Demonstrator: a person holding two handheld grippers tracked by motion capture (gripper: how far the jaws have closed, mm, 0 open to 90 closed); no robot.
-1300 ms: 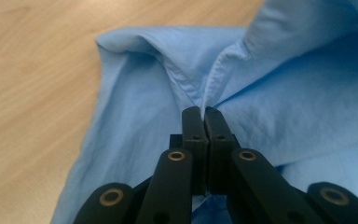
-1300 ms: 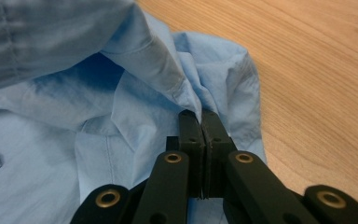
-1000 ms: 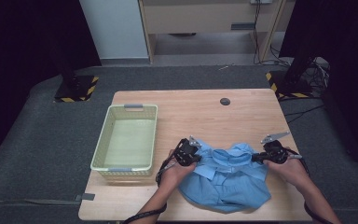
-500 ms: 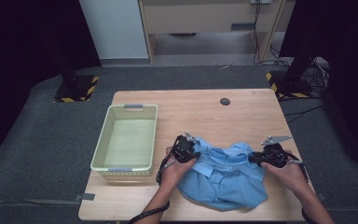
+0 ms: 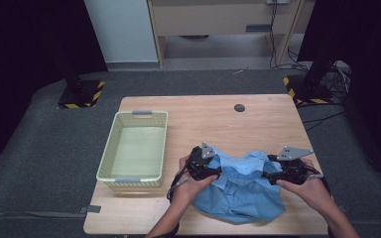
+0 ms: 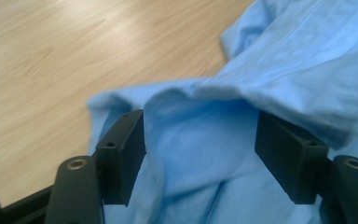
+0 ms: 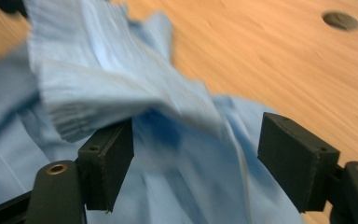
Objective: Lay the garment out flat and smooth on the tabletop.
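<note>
With both the left gripper (image 5: 213,171) and right gripper (image 5: 273,174) just spread and cloth loose between their jaws, the blue shirt (image 5: 240,191) lay crumpled on the table's (image 5: 258,124) near edge, where its overhanging hem could drag it off.

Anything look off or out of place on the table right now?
Nothing is spilled or damaged. The blue shirt lies bunched in a rumpled heap at the table's near edge, between both open tools. The green basket sits square beside it.

Overhead plus two close shirt (image 5: 240,191) views
</note>
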